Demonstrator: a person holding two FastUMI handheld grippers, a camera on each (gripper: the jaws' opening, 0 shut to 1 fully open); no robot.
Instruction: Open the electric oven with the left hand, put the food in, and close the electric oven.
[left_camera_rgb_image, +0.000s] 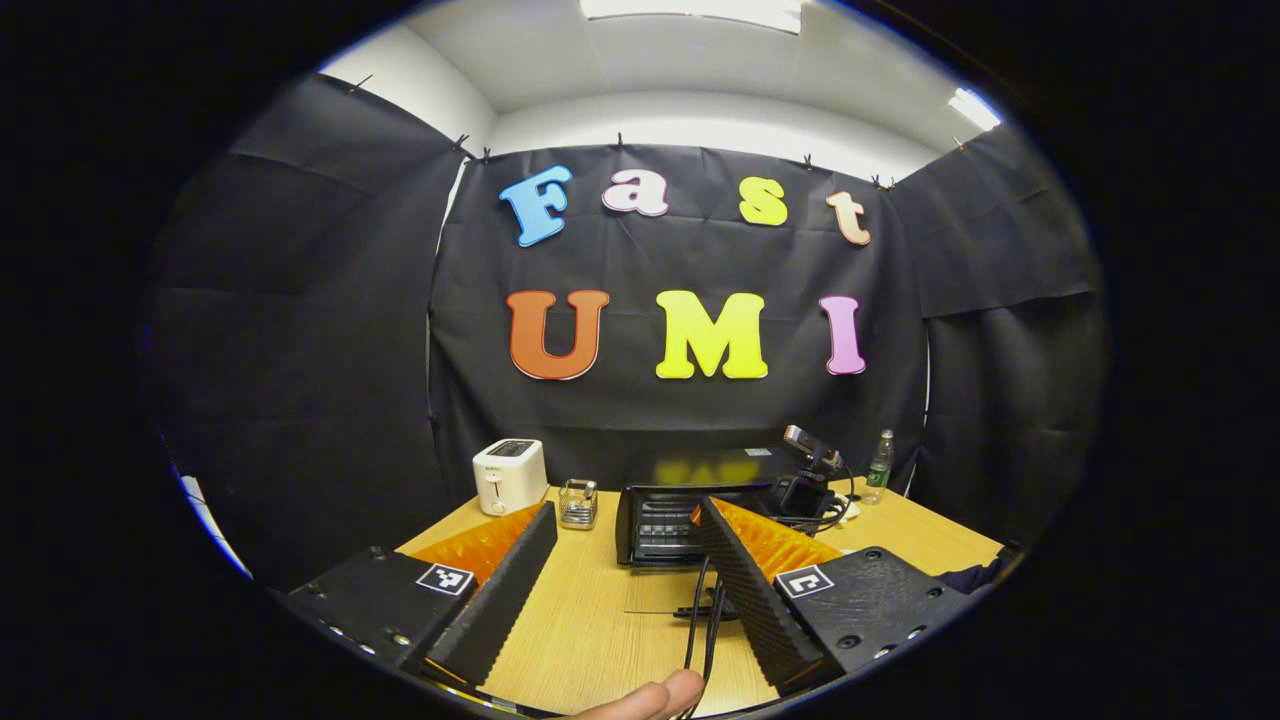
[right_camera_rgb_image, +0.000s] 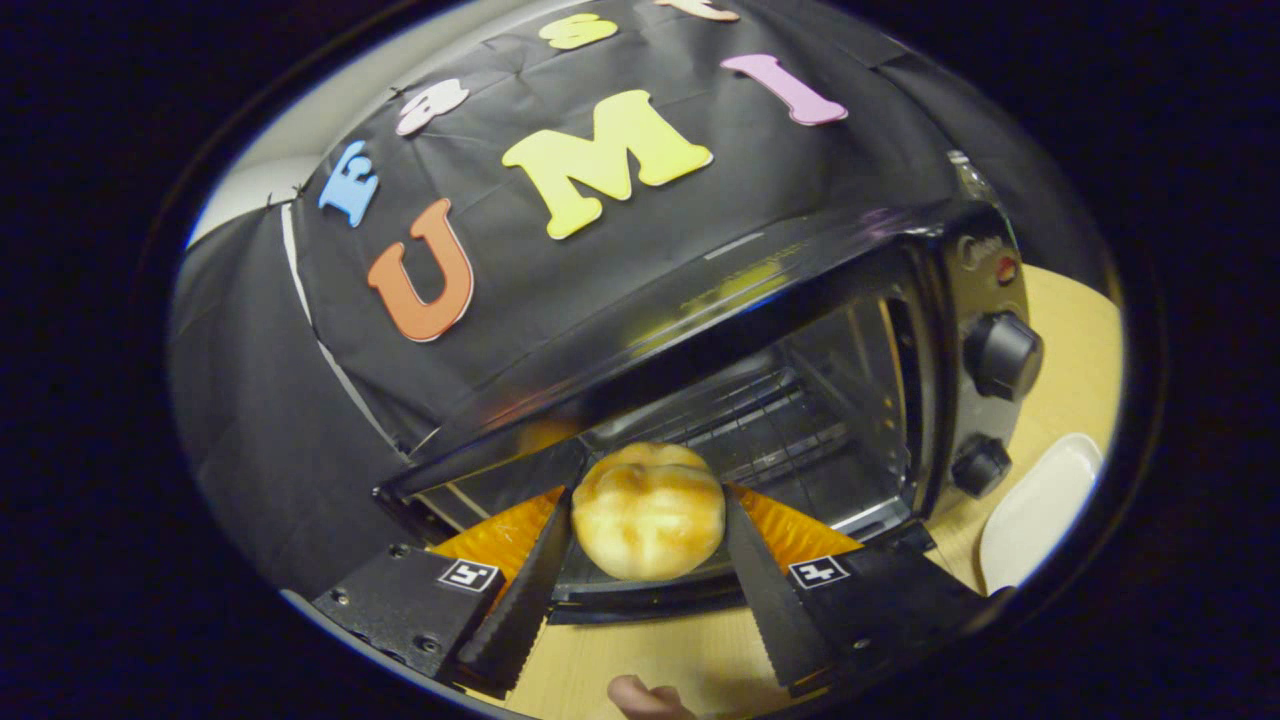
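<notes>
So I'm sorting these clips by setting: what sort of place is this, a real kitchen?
Probably not a real kitchen: it looks like a staged recording booth. Black cloth hangs as walls around one wooden table, which carries a toaster and a small electric oven.

No text is showing clearly enough to read. The electric oven (right_camera_rgb_image: 800, 400) is carrying a small brand mark above its knobs, but it is too blurred to make out. Each gripper is wearing black-and-white square marker tags (left_camera_rgb_image: 445, 578) on its fingers, which are patterns, not words. The toaster (left_camera_rgb_image: 510, 475) is bearing a tiny illegible mark.
</notes>
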